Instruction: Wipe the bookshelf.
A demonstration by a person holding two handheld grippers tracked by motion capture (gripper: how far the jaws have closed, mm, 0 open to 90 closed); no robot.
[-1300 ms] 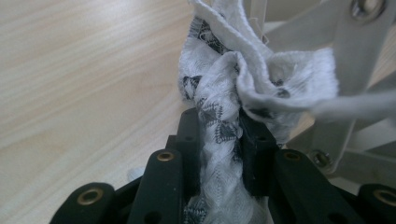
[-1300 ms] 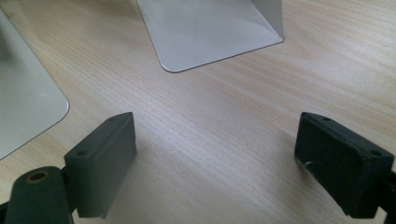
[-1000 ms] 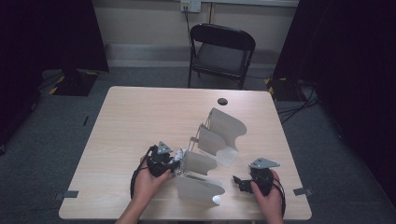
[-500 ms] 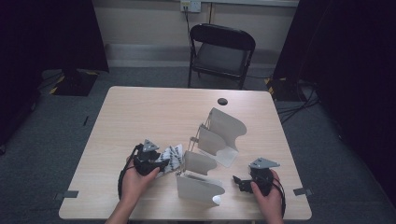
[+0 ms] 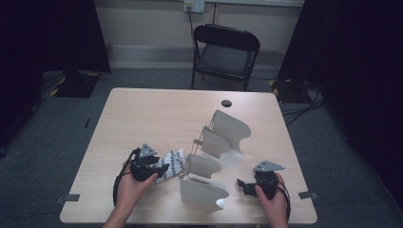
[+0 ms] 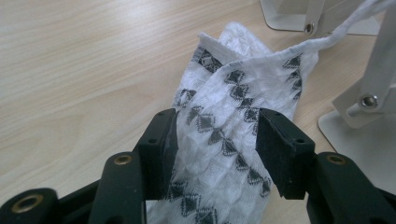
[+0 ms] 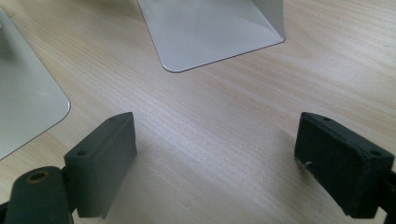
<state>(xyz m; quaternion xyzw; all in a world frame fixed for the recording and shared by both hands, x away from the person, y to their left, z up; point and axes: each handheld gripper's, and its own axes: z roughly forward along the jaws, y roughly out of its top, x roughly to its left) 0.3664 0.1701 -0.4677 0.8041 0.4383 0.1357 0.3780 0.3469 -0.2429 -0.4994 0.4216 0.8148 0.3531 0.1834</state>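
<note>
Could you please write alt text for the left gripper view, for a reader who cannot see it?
A white cloth with a black diamond pattern lies bunched on the wooden table, between the two black jaws of the left gripper, which have just been opening. Parts of a white metal rack stand at the upper right.

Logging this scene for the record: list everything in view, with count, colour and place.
cloth: one, white with black pattern, table's near left, between the left claw's jaws
divider rack: one, white, four upright panels, table's near middle
table: one, light wood
small round thing: one, black, table's far side
folding chair: one, black, behind the table
left claw: one, black, jaws have just been opening, cloth between them
right claw: one, black, open over bare table
hands: two, at the near edge
</note>
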